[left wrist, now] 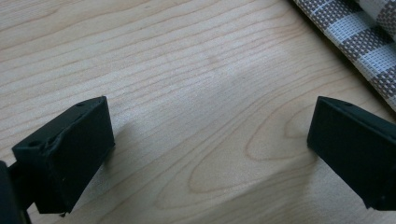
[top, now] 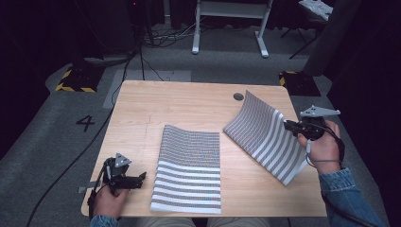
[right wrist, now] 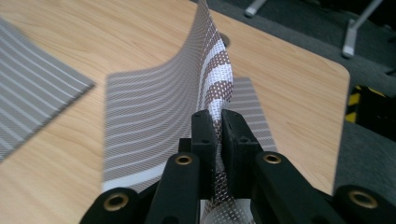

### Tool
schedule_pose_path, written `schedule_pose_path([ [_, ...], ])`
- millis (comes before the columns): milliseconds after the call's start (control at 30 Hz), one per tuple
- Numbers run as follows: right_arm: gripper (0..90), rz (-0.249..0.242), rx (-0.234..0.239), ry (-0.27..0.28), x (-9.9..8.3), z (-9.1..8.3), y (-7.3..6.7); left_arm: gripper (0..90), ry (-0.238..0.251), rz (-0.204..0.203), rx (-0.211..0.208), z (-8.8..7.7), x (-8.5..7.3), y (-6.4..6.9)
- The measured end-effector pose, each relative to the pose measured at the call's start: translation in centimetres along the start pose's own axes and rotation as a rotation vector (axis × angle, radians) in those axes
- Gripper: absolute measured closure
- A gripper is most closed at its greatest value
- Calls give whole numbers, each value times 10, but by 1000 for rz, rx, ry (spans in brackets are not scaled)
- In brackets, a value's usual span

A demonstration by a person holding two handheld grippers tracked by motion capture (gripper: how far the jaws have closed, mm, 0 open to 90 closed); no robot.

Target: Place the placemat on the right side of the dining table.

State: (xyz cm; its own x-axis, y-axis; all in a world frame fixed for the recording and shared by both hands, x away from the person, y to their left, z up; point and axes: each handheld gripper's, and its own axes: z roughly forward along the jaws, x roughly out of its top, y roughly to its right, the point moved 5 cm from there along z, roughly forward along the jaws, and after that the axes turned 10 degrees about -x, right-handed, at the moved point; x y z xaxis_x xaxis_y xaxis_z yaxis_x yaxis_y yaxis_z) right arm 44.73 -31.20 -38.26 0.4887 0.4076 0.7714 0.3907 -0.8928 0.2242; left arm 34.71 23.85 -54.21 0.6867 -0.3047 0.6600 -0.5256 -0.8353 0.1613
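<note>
The right gripper [right wrist: 218,126] pinches the right striped mat [top: 265,135] by its edge; the left gripper [left wrist: 210,149] gapes empty near the flat mat [top: 189,168].

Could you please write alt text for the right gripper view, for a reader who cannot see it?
The right claw, black with brass-coloured rivets, is shut on the edge of a grey-and-white striped woven placemat, lifting that side so the mat curves up from the light wooden table. A second striped woven mat lies flat at the left.
</note>
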Motion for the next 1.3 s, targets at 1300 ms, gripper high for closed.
schedule_pose_path([
  [1300, 750, -46, 546, -2, -26, -66, -145, 7, 0, 0, -1, 0, 0, 0],
])
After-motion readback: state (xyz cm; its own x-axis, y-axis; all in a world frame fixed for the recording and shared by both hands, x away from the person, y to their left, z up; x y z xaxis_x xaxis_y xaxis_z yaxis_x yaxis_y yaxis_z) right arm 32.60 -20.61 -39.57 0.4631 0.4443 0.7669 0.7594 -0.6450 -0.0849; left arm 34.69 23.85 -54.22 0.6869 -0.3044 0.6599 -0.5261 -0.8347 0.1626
